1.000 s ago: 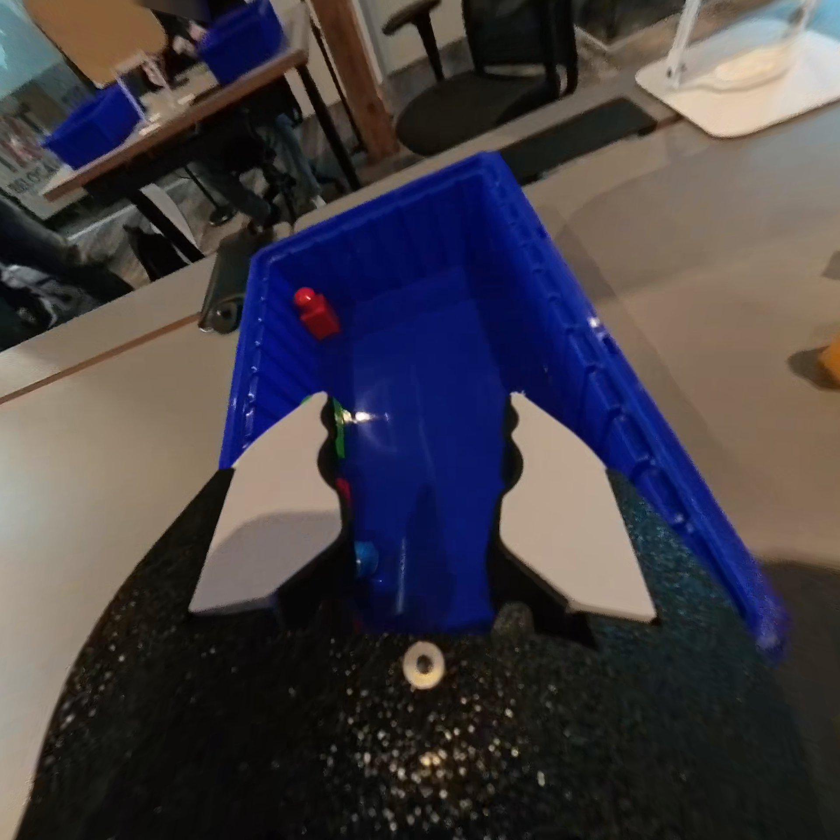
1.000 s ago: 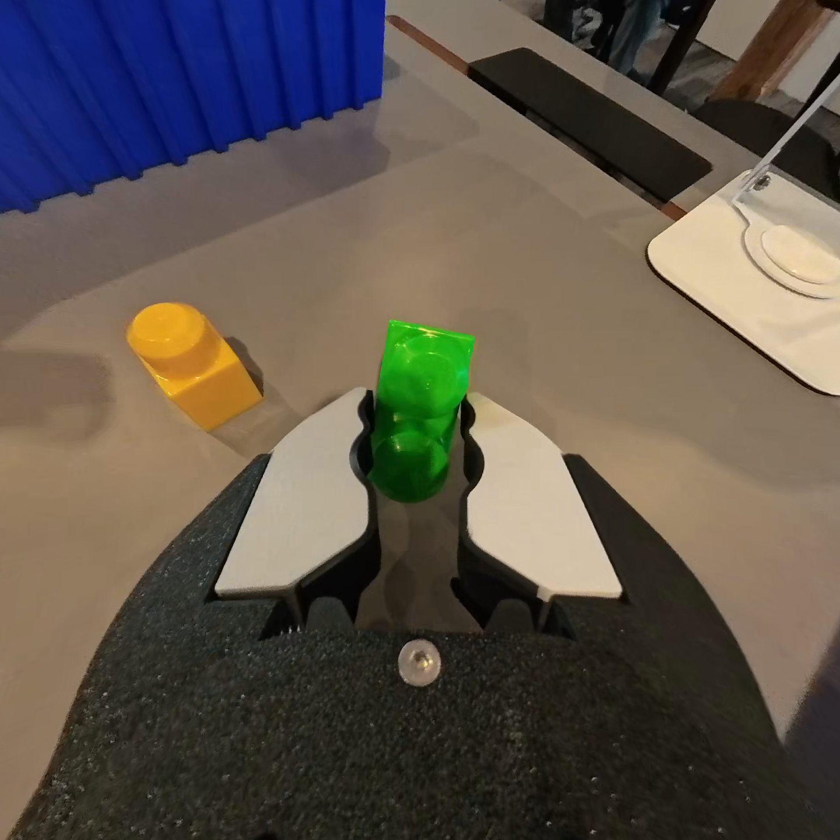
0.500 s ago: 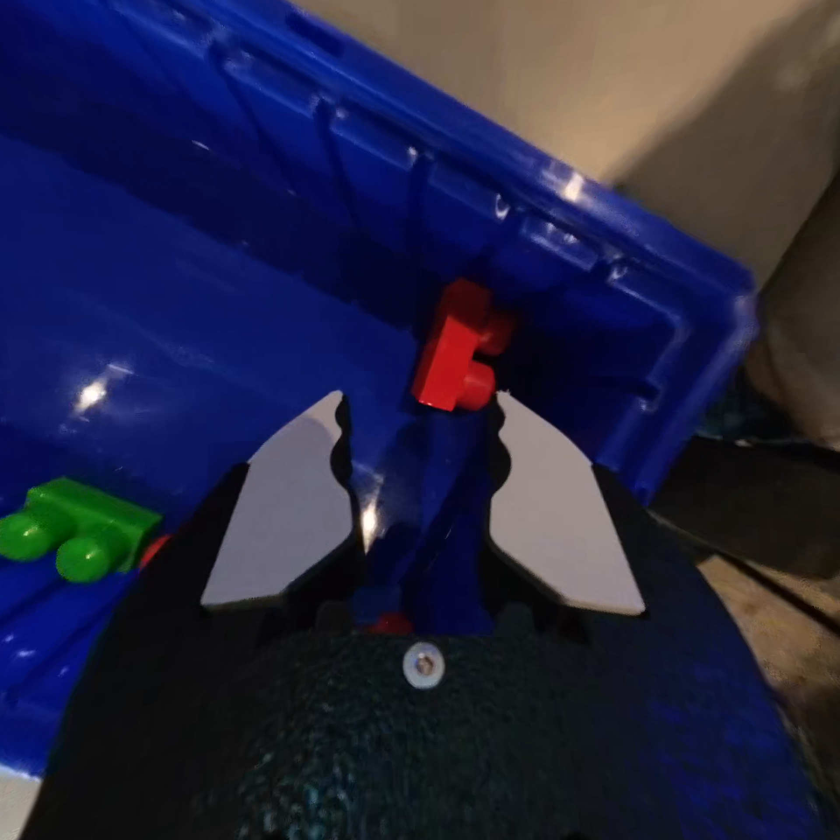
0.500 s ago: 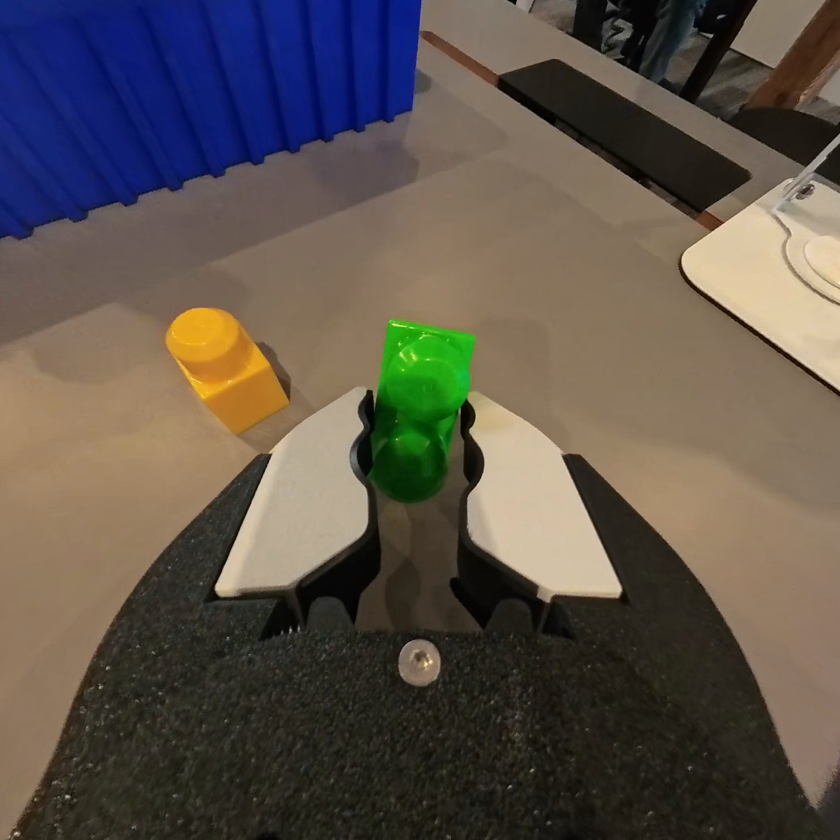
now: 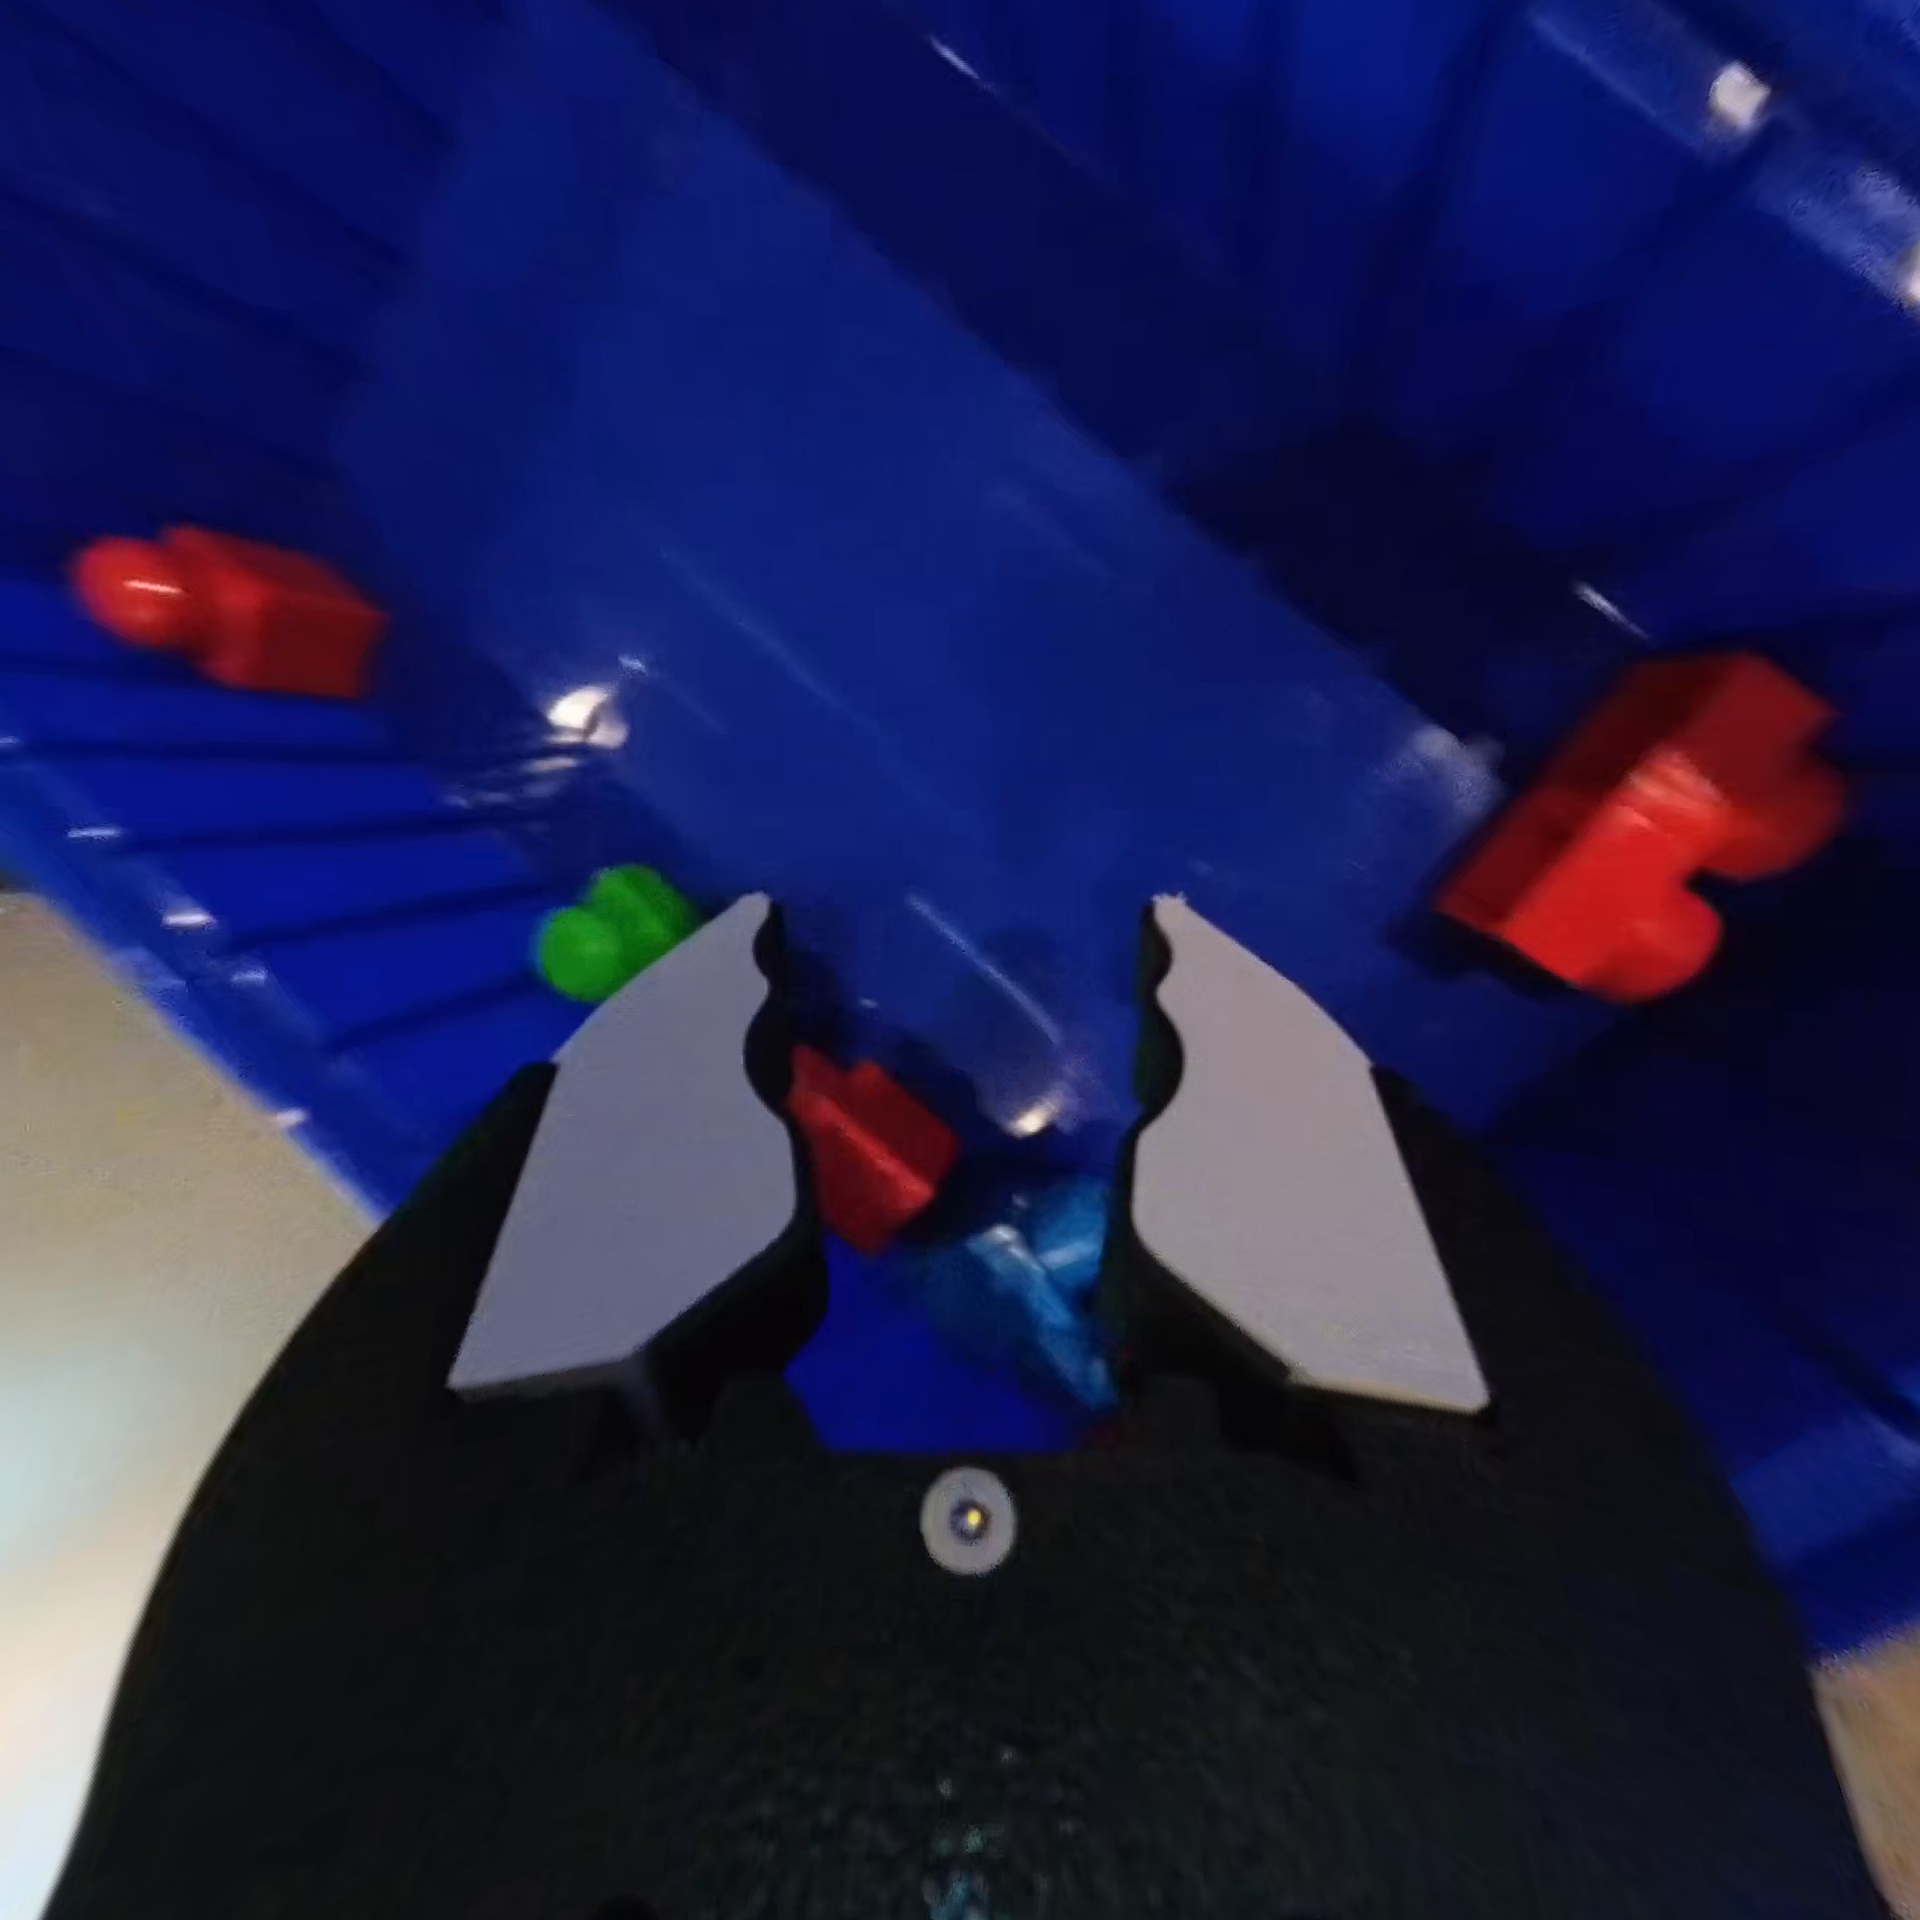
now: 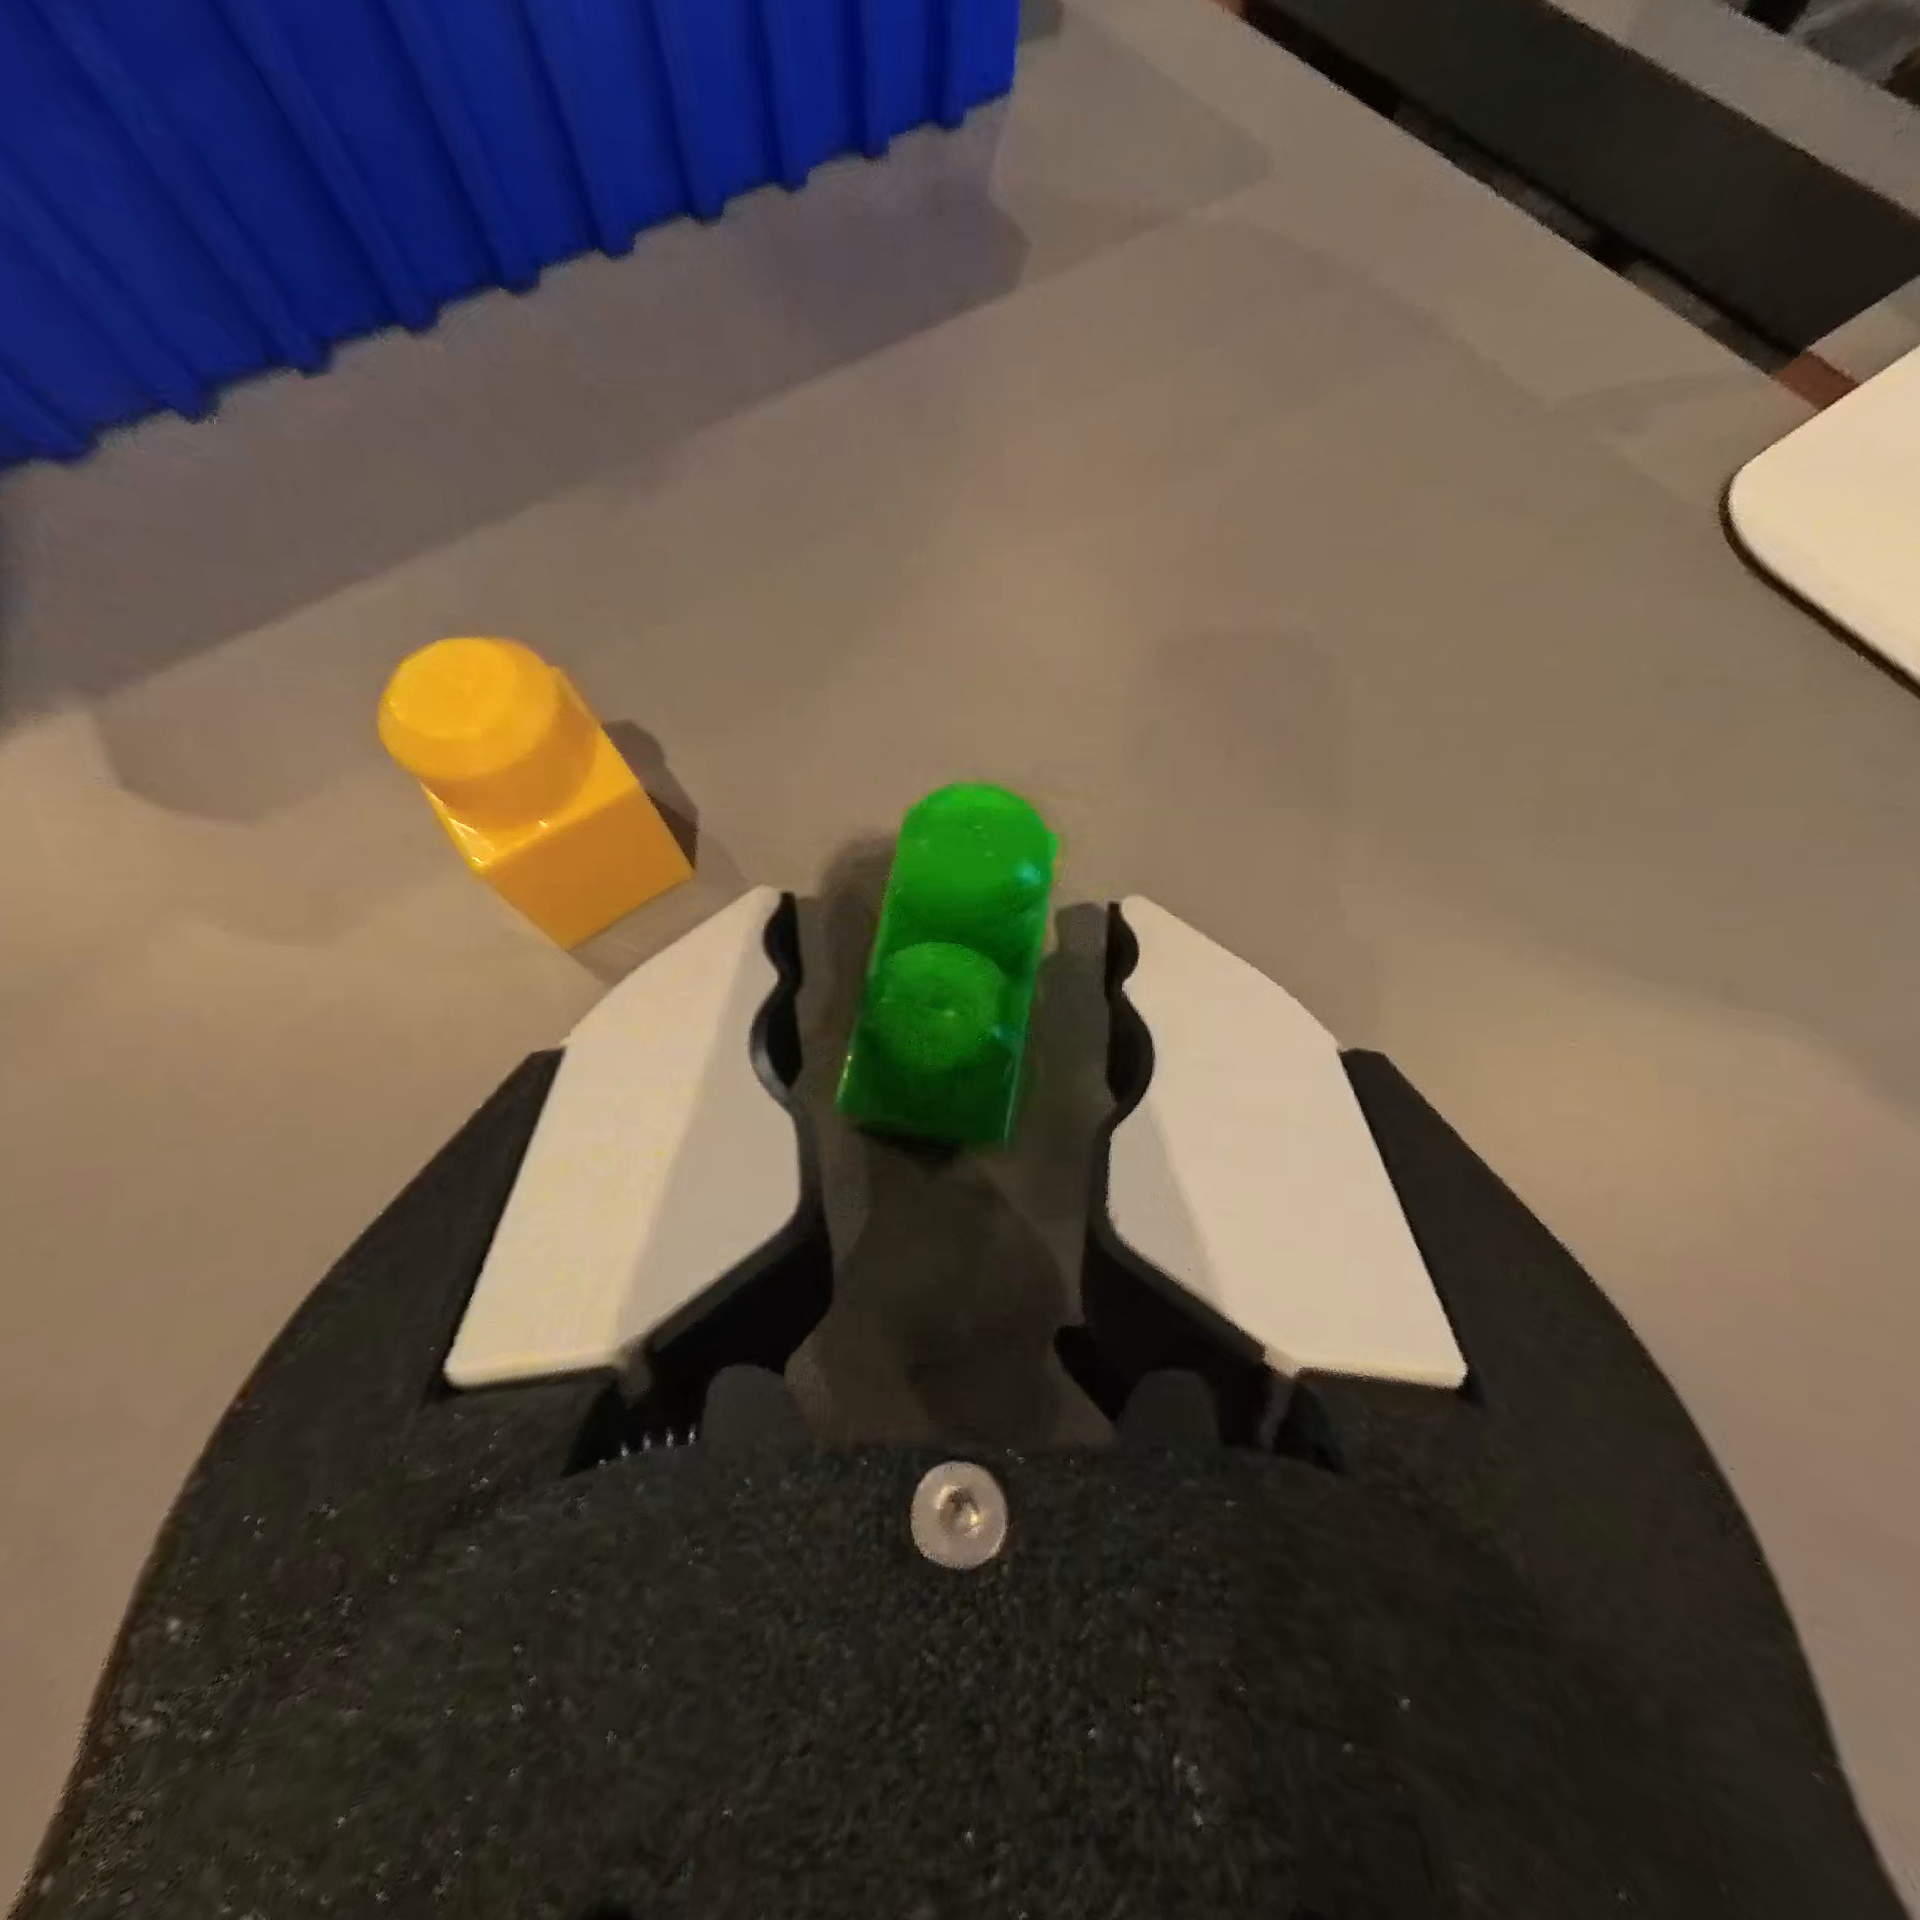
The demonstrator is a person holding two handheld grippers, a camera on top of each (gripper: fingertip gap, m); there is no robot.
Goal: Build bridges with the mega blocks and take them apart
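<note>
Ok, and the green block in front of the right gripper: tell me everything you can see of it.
The green block is a glossy, slightly translucent plastic brick with two round studs in a row on top. It stands upright on the grey table, studs up, its long side running away from the camera. It sits between the fingers of the right gripper, which is open, with a gap on each side, so nothing but the table touches it. The yellow block, a single-stud one, stands apart to its left.
</note>
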